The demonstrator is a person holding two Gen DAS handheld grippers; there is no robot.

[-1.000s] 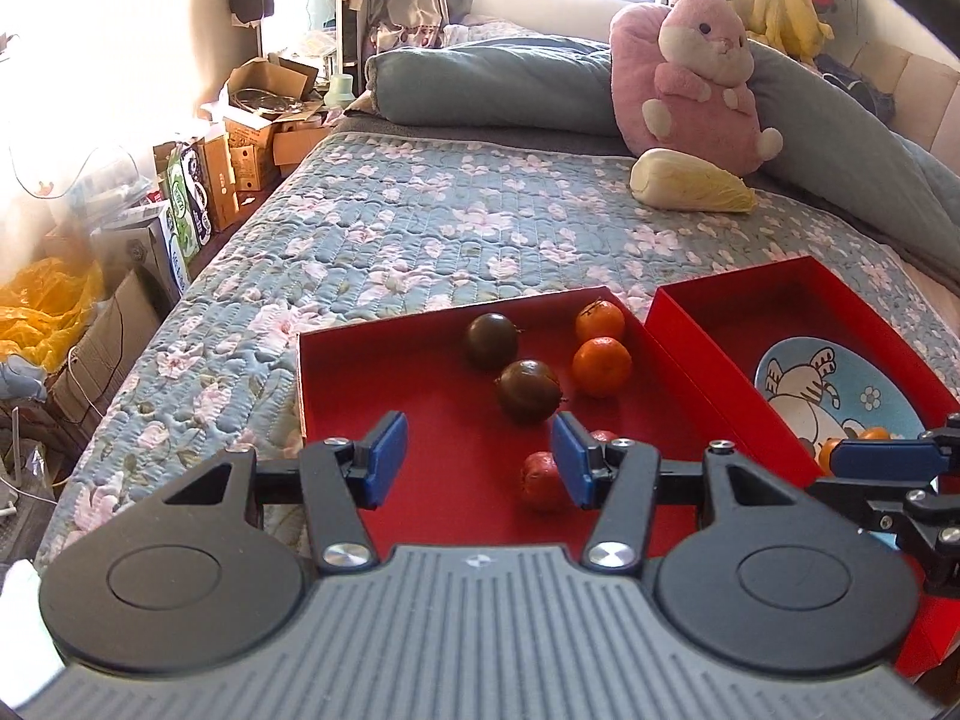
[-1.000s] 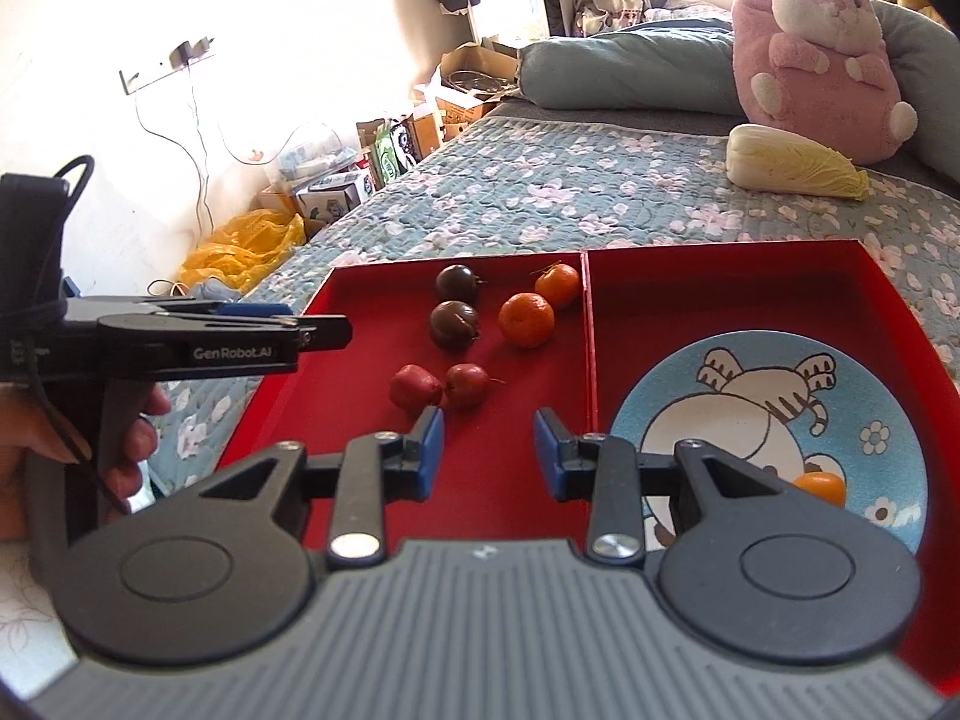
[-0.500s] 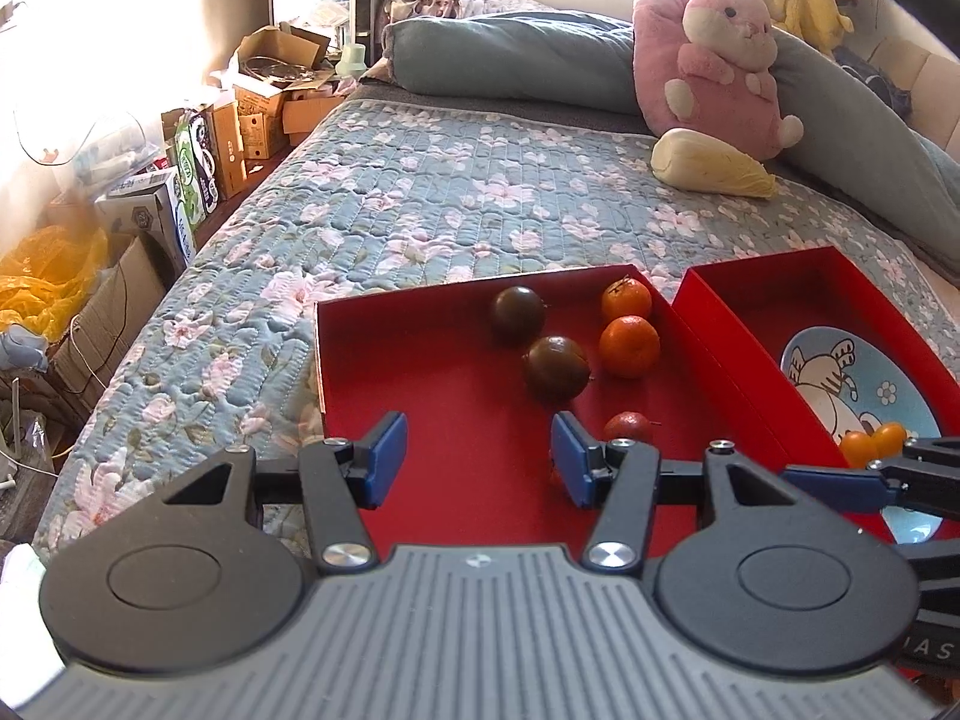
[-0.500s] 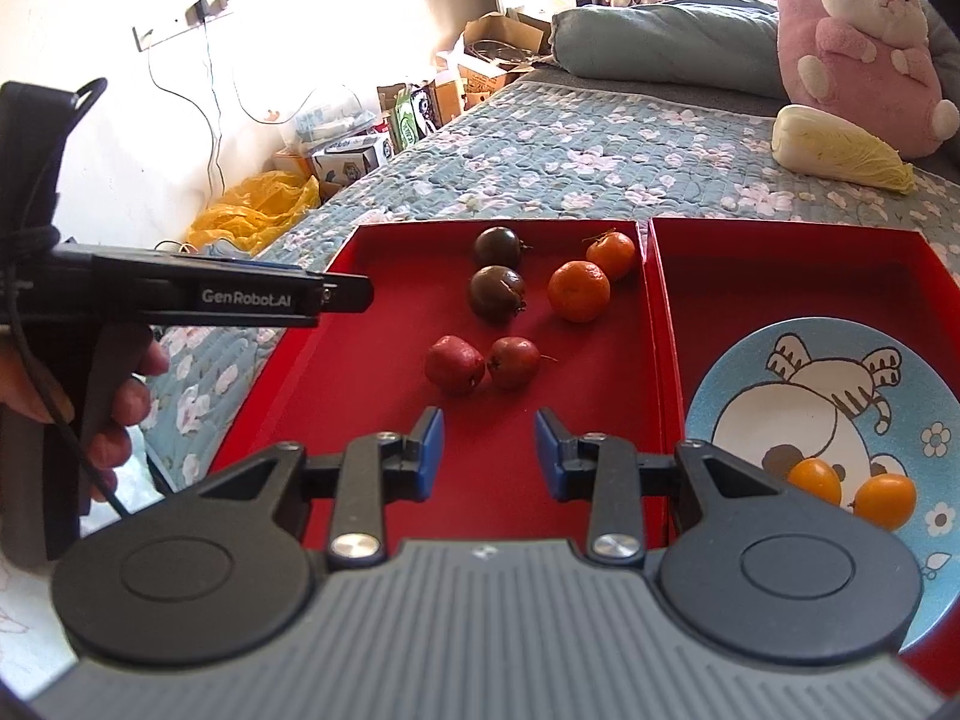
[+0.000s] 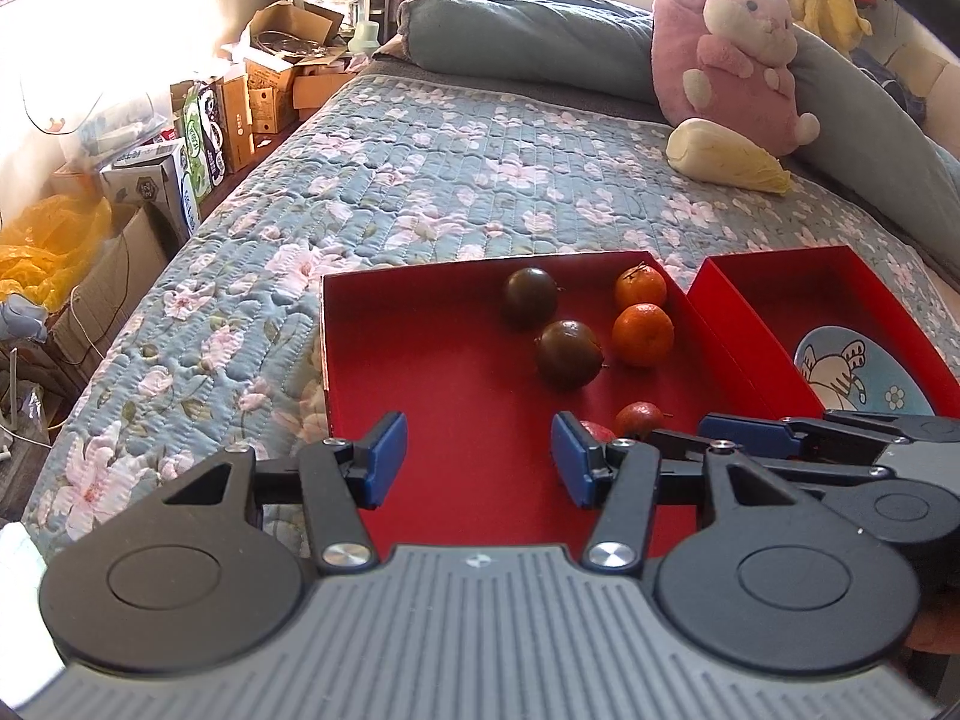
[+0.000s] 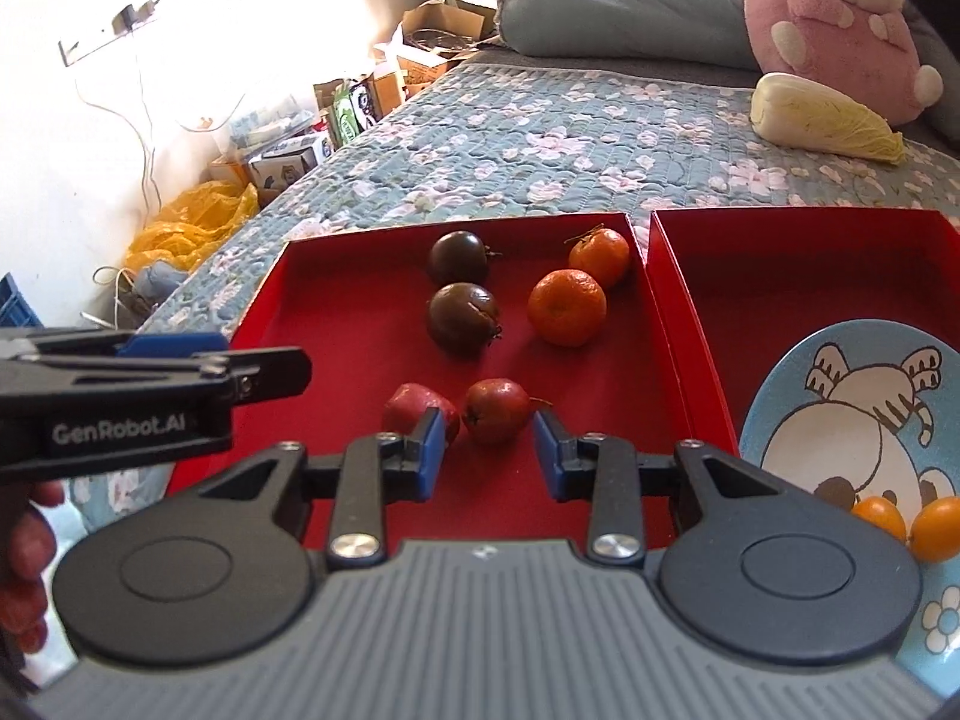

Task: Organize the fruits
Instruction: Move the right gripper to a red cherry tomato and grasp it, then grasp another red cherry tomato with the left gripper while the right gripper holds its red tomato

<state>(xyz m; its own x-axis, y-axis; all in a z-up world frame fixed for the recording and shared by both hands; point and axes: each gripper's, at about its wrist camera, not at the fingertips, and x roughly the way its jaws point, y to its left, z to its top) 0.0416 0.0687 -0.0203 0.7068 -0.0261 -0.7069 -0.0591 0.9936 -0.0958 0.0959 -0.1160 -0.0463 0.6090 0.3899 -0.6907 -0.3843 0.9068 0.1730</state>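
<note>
In the left red tray [image 6: 336, 324] on the bed, the right claw [image 6: 489, 450] hangs apart, empty, around a small red fruit [image 6: 497, 410]; the left claw [image 5: 477, 459] gapes empty too. Beyond lie dark fruits [image 6: 462, 318] and oranges [image 6: 566, 307].

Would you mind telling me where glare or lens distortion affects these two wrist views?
Left wrist view: the window side at upper left is blown out white, and the bed bows under fisheye curvature. Right wrist view: the wall is overexposed, while the red tray and its fruit stay sharp and evenly lit.
</note>
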